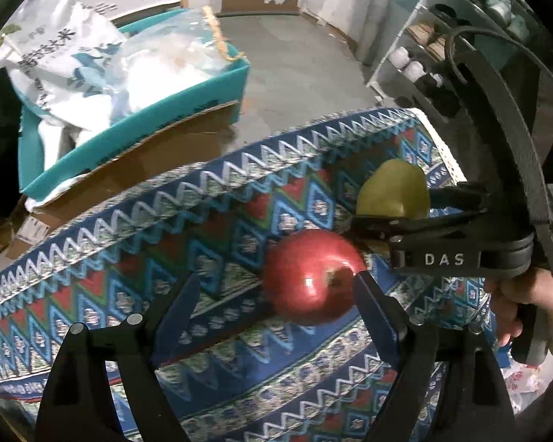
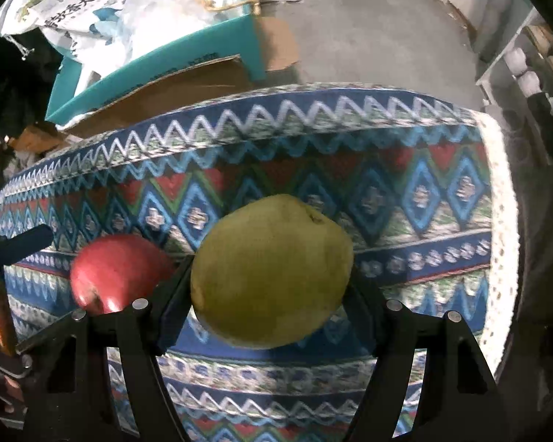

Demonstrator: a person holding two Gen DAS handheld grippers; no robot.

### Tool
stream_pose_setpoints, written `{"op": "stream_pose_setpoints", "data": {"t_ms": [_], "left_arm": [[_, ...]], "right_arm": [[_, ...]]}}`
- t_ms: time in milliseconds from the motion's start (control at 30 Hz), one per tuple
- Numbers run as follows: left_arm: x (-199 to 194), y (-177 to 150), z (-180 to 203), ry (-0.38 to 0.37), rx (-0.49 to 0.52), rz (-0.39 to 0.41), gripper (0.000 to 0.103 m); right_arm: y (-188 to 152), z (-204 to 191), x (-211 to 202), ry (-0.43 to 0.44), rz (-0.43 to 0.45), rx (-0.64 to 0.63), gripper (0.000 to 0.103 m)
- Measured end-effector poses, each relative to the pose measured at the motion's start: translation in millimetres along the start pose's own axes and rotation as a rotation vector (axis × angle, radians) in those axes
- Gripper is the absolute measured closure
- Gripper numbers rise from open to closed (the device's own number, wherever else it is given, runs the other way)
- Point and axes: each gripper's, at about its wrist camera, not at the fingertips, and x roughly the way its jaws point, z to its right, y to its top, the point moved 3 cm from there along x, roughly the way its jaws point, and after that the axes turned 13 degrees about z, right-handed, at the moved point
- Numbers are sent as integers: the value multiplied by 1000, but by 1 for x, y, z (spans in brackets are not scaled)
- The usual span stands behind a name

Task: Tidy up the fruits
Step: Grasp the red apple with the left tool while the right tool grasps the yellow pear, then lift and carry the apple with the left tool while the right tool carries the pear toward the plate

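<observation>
A red apple (image 1: 311,276) lies on the patterned tablecloth (image 1: 166,228). My left gripper (image 1: 276,291) is open, its right finger beside the apple and its left finger well apart from it. My right gripper (image 2: 269,276) is shut on a green pear (image 2: 272,270) and holds it just over the cloth (image 2: 405,191). In the left wrist view the right gripper (image 1: 394,208) comes in from the right with the pear (image 1: 392,193) between its fingers, just behind the apple. The apple (image 2: 118,274) shows left of the pear in the right wrist view.
A teal box (image 1: 147,114) with white plastic bags (image 1: 66,59) sits on cardboard beyond the table's far edge. A white shelf (image 1: 420,73) with small bottles stands at the far right. The grey floor (image 1: 295,66) lies behind the table.
</observation>
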Motion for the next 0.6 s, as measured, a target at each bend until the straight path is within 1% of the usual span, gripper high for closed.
{"op": "stream_pose_setpoints", "data": {"t_ms": [67,200,300,433,567,600], "left_arm": [[5,-3,8,-2,11,-7,16],[19,-8,23,23,48,-36,16],[32,-12,31,48,71,-51,16],[43,-15,36,57,69,-65,16],[51,-18,36,74,54,-49,16],[52,-19,36,77,50,-48,20]], "right_arm": [[-1,7,-5,-9,8,0,29],[-9,20,-19,-34,27,-12,29],[-14,23,-25,-31,34,-12,30],[-22,23,-31,-15,39,-8,29],[-25,21,-36,-9,50,-13,29],[-26,20,-37,-8,53,-12,29]]}}
